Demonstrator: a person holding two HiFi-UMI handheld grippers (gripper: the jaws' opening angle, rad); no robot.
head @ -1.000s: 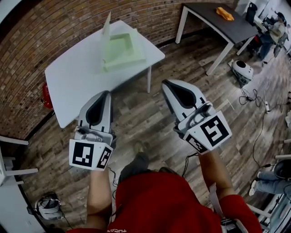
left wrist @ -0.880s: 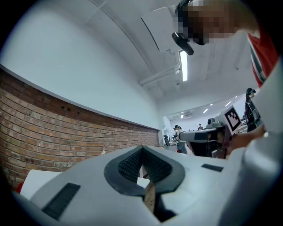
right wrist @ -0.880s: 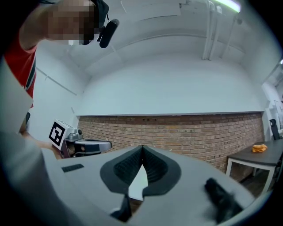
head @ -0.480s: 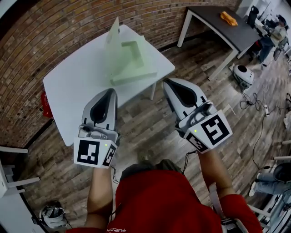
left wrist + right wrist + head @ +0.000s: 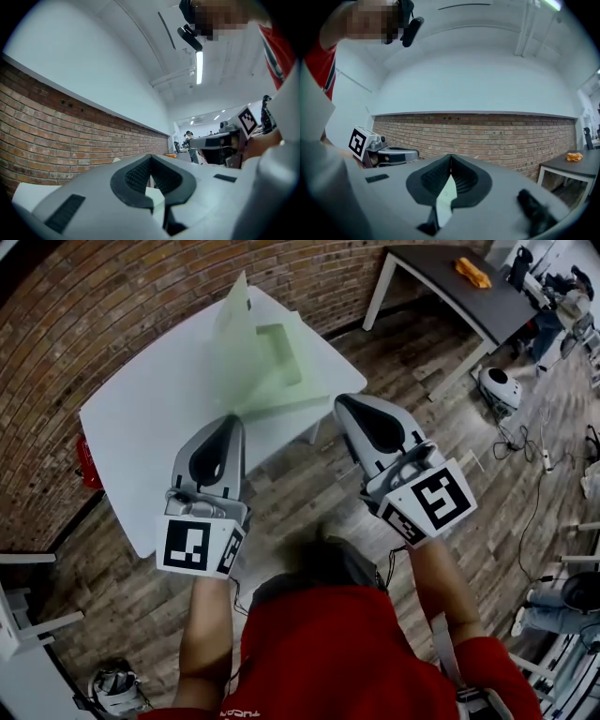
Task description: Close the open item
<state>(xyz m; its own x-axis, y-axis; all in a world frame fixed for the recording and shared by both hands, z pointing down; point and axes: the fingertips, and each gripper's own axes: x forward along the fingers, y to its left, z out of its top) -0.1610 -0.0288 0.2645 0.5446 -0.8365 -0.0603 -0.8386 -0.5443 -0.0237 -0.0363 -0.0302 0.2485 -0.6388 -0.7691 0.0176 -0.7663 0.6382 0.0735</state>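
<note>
While our left gripper (image 5: 229, 420) and right gripper (image 5: 343, 403) hang pinched shut and empty at the white table's (image 5: 141, 442) near edge, the open green box (image 5: 272, 357) sits just beyond them by the corner, lid upright. Wood floor (image 5: 309, 484) spreads beneath us.

**Bright, even room light; strong fisheye, soft foregrounds**

On my feed the room is bright and evenly lit from overhead. In the left gripper view a ceiling strip light (image 5: 199, 67) burns out to pure white, with smaller lamps glowing far behind it. The white desk (image 5: 141, 427) in the head view is bright but not glaring, and shadows on the wooden floor (image 5: 281, 486) are faint and soft-edged. Every view bends hard towards its rim. The brick wall (image 5: 141, 296) curves, and both gripper views fall to black at the corners. The left tool (image 5: 151, 161) and right tool (image 5: 450, 161) sit so near their lenses that their grey housings look soft. The person's head (image 5: 319, 563) is smeared.
</note>
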